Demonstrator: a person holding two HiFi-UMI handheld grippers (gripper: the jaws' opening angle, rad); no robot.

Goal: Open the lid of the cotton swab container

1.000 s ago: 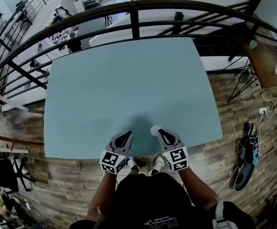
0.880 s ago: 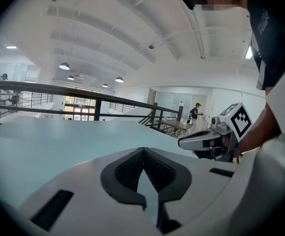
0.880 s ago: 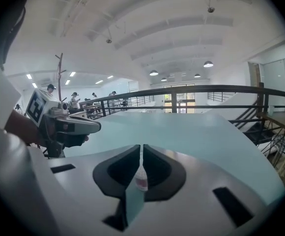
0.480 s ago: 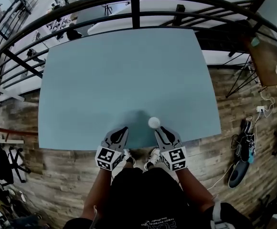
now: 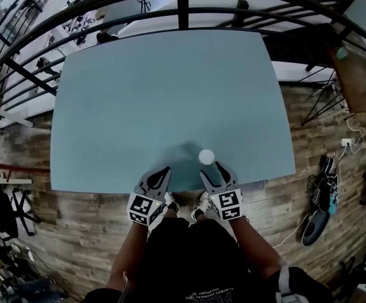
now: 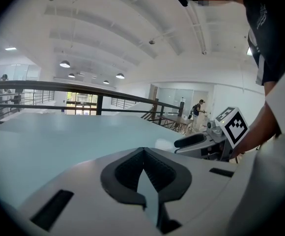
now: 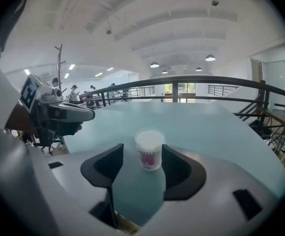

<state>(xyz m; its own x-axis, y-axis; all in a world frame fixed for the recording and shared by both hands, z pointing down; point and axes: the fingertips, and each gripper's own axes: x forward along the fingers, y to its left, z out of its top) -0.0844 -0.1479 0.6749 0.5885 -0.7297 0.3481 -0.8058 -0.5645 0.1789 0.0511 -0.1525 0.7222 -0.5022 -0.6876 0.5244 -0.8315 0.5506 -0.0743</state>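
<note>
Set down now, no longer pinched: small cotton swab container (image 7: 149,149), upright on blue table (image 5: 170,93) near front edge. White lid on, pink label on see-through side. Just opened wide around it, not pressing: right gripper (image 7: 142,153). To its left, left gripper (image 6: 143,154) squeezed shut, empty. Past the table, black railing (image 5: 183,8) and wood floor (image 5: 76,232).

Open-plan workspace or lab hall on a mezzanine level, black metal railing (image 5: 182,8) round a pale blue table (image 5: 170,87), wood-plank floor (image 5: 76,226), white vaulted ceiling (image 7: 147,23) with round lamps (image 6: 65,64), people (image 5: 76,24) on the level below.
</note>
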